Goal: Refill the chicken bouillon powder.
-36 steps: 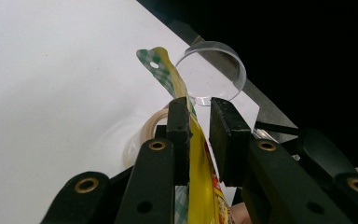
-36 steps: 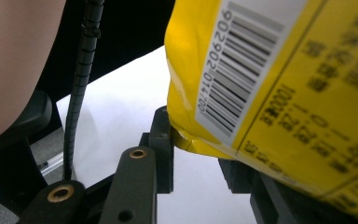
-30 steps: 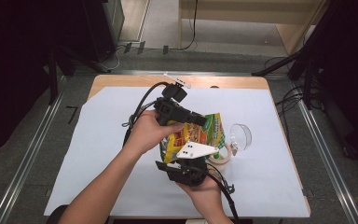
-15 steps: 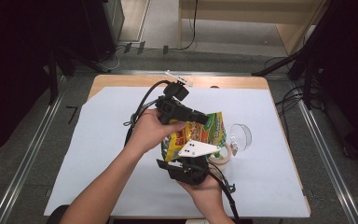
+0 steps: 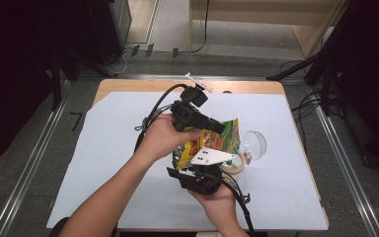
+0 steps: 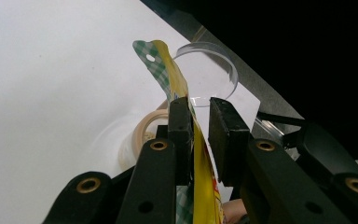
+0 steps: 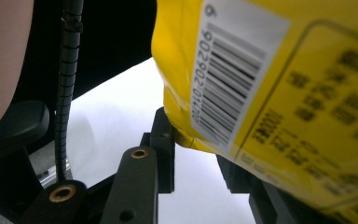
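A yellow and green snack bag (image 5: 223, 138) is held upright above the white sheet between my two grippers. My left gripper (image 5: 221, 129) reaches in from the left and is shut on the bag's top edge (image 6: 200, 186), which runs up between its jaws and lies against one pad. My right gripper (image 5: 198, 162), with its grey plate on top, comes from below and is shut on the bag's lower corner. The barcode side of the bag (image 7: 284, 93) hides one jaw in the right gripper (image 7: 196, 140) view.
A clear round bowl (image 5: 255, 143) lies on its side just right of the bag, also seen past the left jaws as a clear bowl (image 6: 214, 70). A tape roll (image 5: 233, 167) sits under the bag. The white sheet (image 5: 118, 148) covers most of the wooden table (image 5: 128, 86).
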### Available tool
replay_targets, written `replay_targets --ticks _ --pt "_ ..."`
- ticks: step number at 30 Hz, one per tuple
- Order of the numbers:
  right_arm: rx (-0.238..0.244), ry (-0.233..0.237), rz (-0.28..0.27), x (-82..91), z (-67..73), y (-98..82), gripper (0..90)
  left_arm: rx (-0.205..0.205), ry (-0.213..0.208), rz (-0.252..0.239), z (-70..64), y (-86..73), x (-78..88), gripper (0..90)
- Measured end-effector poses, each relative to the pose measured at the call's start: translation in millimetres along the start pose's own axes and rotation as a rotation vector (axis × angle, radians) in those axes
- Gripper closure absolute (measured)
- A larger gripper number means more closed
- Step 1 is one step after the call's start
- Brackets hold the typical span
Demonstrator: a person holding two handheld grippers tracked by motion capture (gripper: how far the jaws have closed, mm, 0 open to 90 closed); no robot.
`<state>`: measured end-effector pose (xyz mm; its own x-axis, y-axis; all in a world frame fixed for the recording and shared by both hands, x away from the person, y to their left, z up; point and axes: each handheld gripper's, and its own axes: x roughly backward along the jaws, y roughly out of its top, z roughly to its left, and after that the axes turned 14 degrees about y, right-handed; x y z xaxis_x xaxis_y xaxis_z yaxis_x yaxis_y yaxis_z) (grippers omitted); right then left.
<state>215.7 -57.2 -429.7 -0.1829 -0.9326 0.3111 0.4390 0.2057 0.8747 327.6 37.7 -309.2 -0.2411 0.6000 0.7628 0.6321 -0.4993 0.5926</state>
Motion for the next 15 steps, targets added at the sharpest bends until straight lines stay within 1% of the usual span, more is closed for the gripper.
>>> replay_targets --ticks 4,9,14,15 --pt "0.005 0.0 0.003 0.2 0.4 -1.0 71.3 0.013 -0.005 -0.005 1.3 -1.7 -0.6 79.3" --pt "0.005 0.002 0.008 -1.4 0.1 -1.3 71.3 0.016 -0.007 -0.013 3.8 -4.0 0.4 79.1" --pt "0.017 -0.002 0.022 -3.1 0.2 -0.8 71.2 0.024 -0.012 -0.035 7.3 -8.0 2.4 79.1" --pt "0.024 -0.006 0.026 -3.7 0.0 -0.8 71.2 0.031 -0.015 -0.04 7.6 -8.7 2.4 79.1"
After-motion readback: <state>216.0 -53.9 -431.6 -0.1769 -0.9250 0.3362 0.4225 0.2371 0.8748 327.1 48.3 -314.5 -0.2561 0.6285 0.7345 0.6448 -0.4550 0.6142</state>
